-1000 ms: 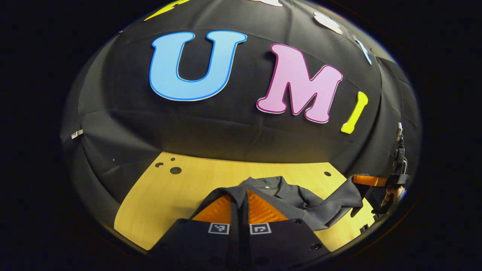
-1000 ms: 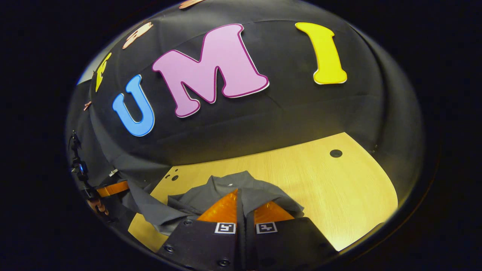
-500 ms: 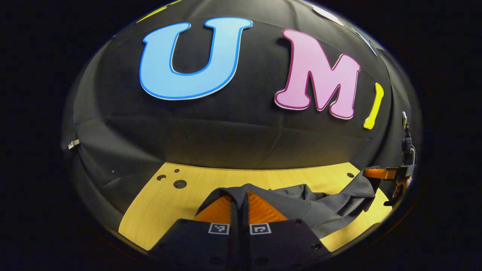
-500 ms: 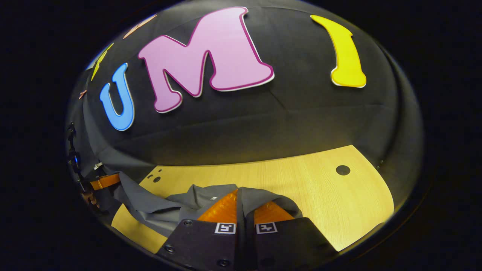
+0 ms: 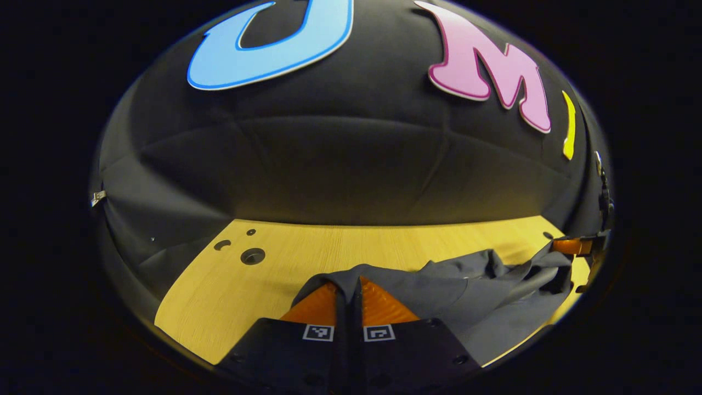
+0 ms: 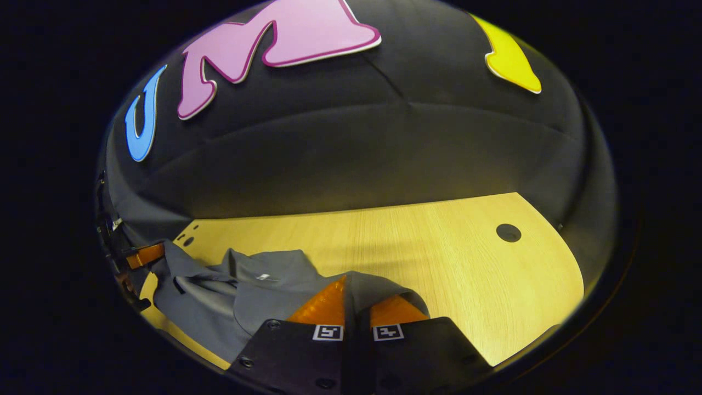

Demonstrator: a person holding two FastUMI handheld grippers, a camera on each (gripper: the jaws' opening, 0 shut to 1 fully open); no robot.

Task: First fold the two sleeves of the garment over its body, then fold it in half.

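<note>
A pale wooden worktop [image 5: 230, 291] runs up to the black cloth wall [image 5: 340, 164] behind it. Near its far left corner are three round holes [image 5: 253, 256], one larger than the others. Another dark hole [image 6: 508, 232] sits toward the far right. A small metal clip [image 5: 98, 196] hangs on the cloth at left.

No readable text, brand or number shows apart from the wall. Square black-and-white coded markers [image 5: 347, 333] sit on each gripper's body; a small pale tag [image 6: 264, 277] on the garment is too small to read.
</note>
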